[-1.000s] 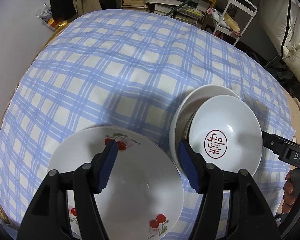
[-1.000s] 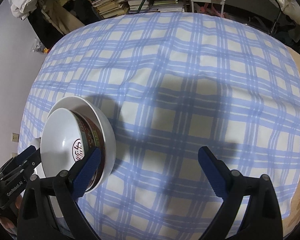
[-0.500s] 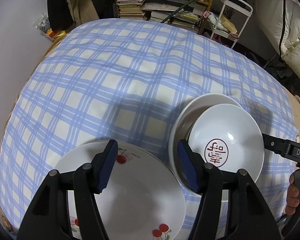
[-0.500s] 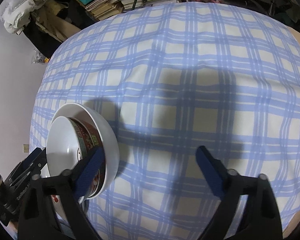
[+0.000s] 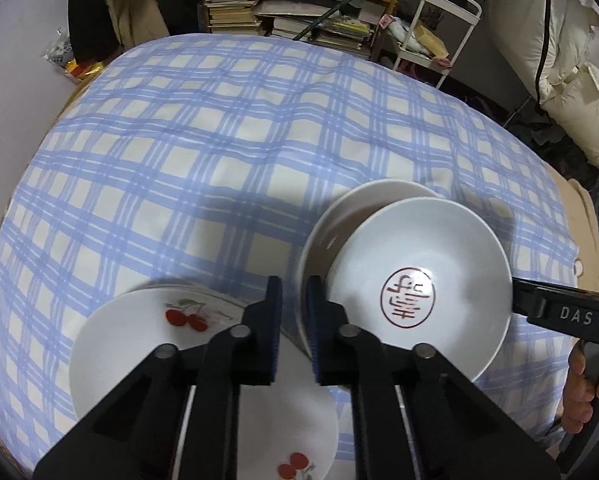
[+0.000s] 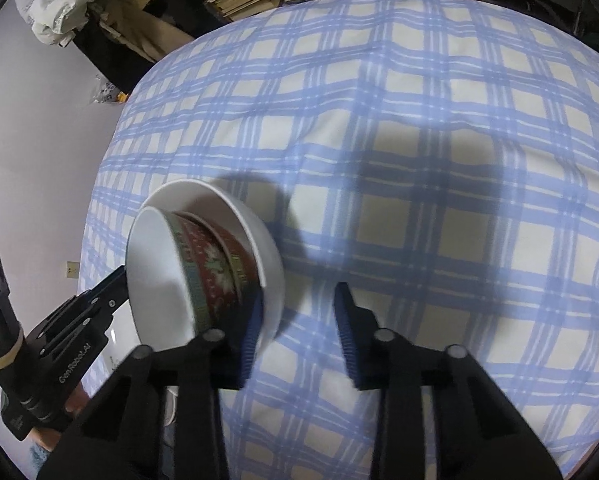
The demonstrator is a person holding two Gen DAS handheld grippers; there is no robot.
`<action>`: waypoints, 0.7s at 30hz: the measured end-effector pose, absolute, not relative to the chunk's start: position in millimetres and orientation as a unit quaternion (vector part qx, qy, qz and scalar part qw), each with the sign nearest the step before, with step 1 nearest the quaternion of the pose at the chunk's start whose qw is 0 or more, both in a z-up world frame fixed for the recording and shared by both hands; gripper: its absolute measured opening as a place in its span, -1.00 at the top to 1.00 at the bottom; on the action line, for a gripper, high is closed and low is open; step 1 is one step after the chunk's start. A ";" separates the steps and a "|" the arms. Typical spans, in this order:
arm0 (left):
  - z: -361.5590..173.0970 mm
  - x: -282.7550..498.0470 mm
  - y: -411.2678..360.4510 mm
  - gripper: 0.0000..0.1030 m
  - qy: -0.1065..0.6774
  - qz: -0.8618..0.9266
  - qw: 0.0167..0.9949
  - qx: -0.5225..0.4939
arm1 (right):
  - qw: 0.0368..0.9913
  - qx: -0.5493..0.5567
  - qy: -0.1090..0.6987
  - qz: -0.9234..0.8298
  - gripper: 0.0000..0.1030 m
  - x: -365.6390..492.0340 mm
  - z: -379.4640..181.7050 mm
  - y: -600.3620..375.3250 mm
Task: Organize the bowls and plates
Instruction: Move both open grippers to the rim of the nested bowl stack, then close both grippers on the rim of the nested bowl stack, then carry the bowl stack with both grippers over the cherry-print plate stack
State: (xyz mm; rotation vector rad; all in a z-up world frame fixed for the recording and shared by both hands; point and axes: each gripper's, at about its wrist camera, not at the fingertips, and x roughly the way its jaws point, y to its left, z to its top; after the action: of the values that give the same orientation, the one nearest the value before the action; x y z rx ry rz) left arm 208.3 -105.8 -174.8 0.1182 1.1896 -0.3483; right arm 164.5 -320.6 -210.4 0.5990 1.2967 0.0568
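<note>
Two stacks sit side by side near the cloth's front edge: cherry plates [image 5: 203, 364] & nested bowls [image 5: 419, 280]. Left gripper [image 5: 293, 316] nearly clenched, holding nothing; right gripper [image 6: 299, 332] released w/ left pad by the outer bowl's wall. Square up stacks w/ gentle nudges, no hard shoves.

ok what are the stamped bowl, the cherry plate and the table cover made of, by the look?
Stamped bowl: probably glazed ceramic or porcelain, glossy white inside, red and green patterned band outside. Melamine can't be ruled out. Cherry plate: likely glazed ceramic or opal glass, smooth white with printed cherries. Table cover: woven fabric, matte blue plaid, soft creases.
</note>
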 end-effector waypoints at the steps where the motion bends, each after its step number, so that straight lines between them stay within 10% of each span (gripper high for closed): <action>1: -175.4 208.9 -106.0 0.81 0.557 -0.162 0.812 0.055 | 0.756 0.274 0.594 0.028 0.46 165.1 -210.2 -319.1; 21: -182.1 216.2 -107.7 0.95 0.580 -0.143 0.801 0.038 | 0.766 0.259 0.587 0.038 0.78 174.7 -210.9 -304.0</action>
State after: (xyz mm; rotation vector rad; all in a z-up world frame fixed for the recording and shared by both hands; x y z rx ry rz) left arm 216.2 -107.7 -182.1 0.0815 1.2435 -0.3064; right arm 174.7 -304.0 -210.9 0.5637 1.2760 0.0817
